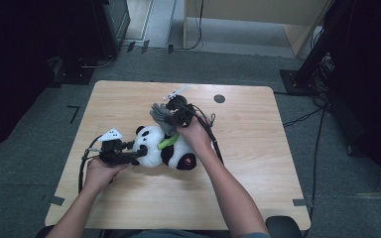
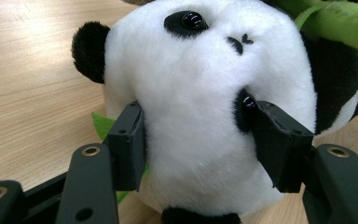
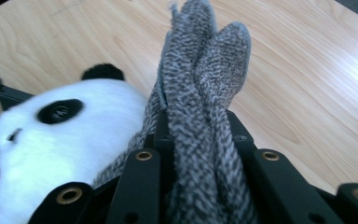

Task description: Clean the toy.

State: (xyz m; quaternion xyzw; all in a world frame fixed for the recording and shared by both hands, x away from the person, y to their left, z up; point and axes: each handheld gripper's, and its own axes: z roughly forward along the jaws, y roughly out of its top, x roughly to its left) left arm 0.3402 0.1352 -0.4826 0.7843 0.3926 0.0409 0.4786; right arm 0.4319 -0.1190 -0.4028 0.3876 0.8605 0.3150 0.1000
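The plush panda (image 1: 161,148) is lying mid-table, its head squeezed by the left gripper (image 2: 196,140), while the right gripper (image 3: 198,140) is pinching a grey cloth (image 3: 205,93) just beyond it, which risks slipping free if tugged.

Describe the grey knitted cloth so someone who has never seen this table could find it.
On the wooden table, find the plush panda lying near the middle. Just beyond it, the right hand-held gripper pinches the grey speckled cloth, the one knitted, marled thing beside white-and-black fur.
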